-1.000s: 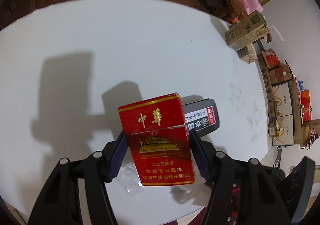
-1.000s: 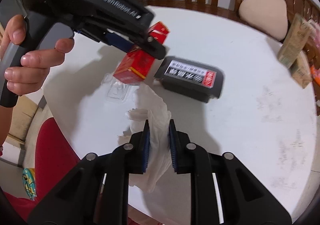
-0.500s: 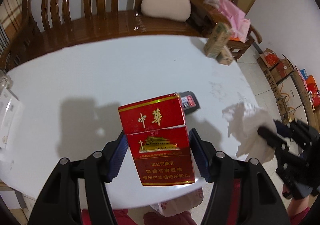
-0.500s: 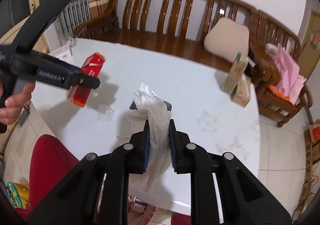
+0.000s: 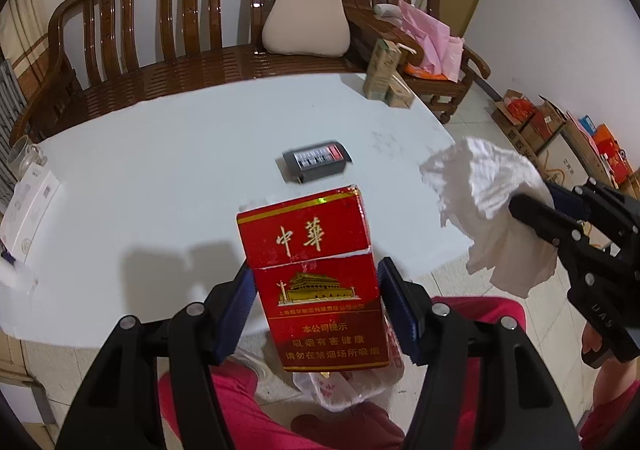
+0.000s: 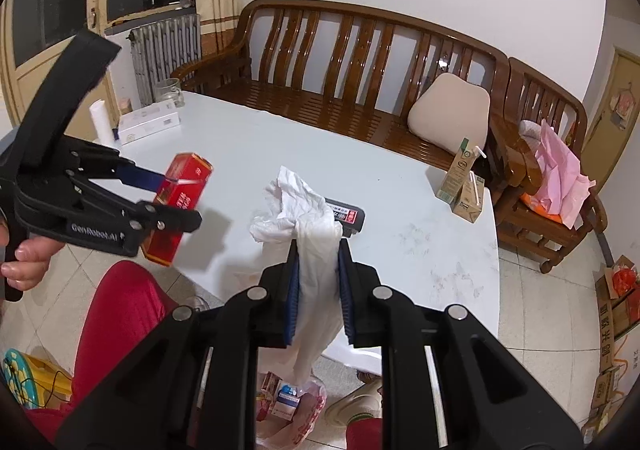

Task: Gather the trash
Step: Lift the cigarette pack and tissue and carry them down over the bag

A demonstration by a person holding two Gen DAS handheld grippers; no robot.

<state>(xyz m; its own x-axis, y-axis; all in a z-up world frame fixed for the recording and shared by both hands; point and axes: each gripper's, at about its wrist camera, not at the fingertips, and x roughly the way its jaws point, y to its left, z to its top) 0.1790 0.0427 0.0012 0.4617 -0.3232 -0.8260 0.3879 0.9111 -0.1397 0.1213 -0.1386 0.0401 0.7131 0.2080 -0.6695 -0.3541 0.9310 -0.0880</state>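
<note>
My left gripper [image 5: 314,276] is shut on a red cigarette pack [image 5: 316,278] with gold characters, held in the air near the white table's [image 5: 180,170] front edge. From the right wrist view the same pack [image 6: 182,190] shows at the left, in the left gripper [image 6: 176,198]. My right gripper [image 6: 318,250] is shut on a crumpled white tissue [image 6: 300,206], also lifted; that tissue [image 5: 488,206] appears at the right of the left wrist view. A plastic bag [image 6: 296,406] holding trash lies on the floor below both grippers. A dark grey box [image 5: 318,160] stays on the table.
Two drink cartons [image 6: 464,178] with straws stand at the table's far right corner. A white box [image 6: 148,122], a glass jar [image 6: 168,90] and a paper roll sit at the far left. A wooden bench [image 6: 360,90] runs behind; a person's red-clad legs [image 6: 116,314] are below.
Both grippers rose and drew back from the table with their loads. The table now looks farther off, and the floor bag and red-clad legs have come into view.
</note>
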